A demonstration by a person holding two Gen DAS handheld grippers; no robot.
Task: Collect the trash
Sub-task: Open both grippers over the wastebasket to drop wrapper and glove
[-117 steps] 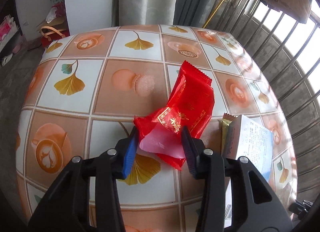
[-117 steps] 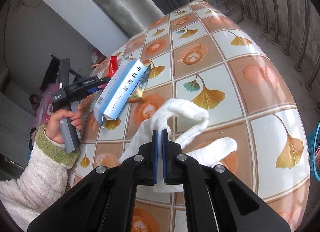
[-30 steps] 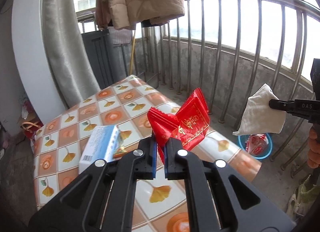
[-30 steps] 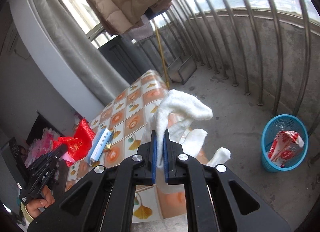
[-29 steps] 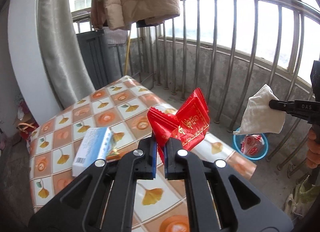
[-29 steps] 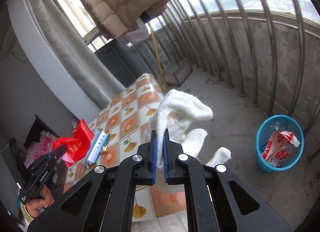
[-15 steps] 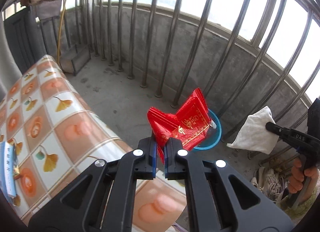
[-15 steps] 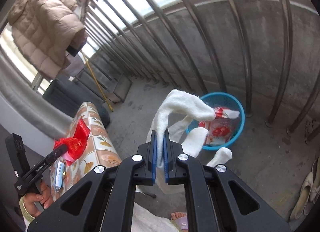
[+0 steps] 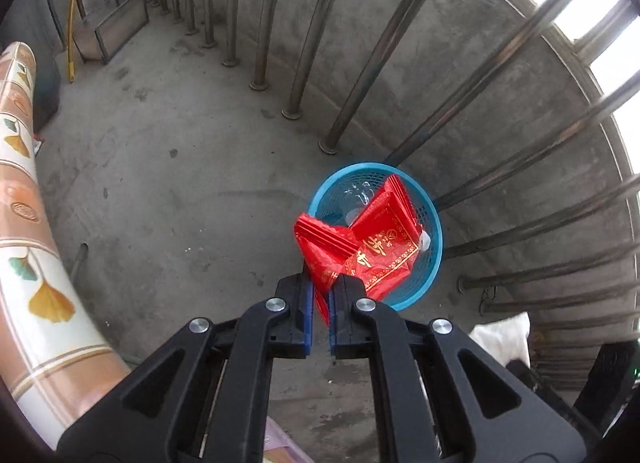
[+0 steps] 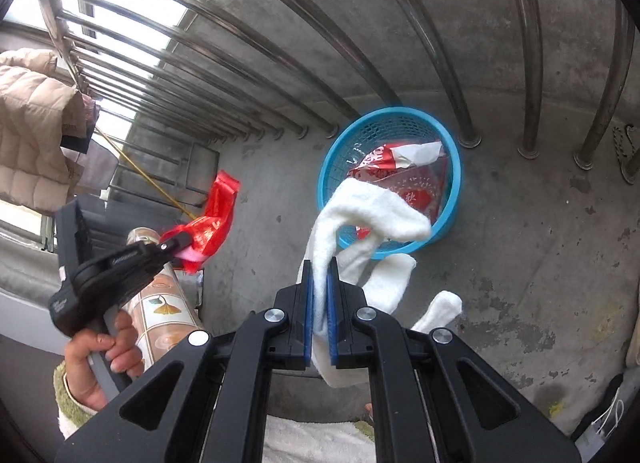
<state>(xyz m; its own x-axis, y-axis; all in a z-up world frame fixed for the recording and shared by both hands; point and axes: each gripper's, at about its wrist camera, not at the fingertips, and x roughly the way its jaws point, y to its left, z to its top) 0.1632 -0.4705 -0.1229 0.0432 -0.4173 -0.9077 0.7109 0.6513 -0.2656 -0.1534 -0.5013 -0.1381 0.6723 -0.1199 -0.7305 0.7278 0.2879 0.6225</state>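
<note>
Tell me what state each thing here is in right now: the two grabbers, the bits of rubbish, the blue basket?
Left gripper: shut on the red wrapper.
Red wrapper: crumpled, held in the air in front of the basket.
Right gripper: shut on the white tissue.
White tissue: limp, dangling from the jaws, not yet dropped.
Blue basket: upright on the concrete floor by the railing, already holding a red and white packet.

Looks like a home balcony, honestly. Bare concrete floor, metal railing bars with daylight behind them, a puffy beige jacket hung up to air, a counter under a leaf-print tablecloth, and a little blue plastic basket for rubbish.
</note>
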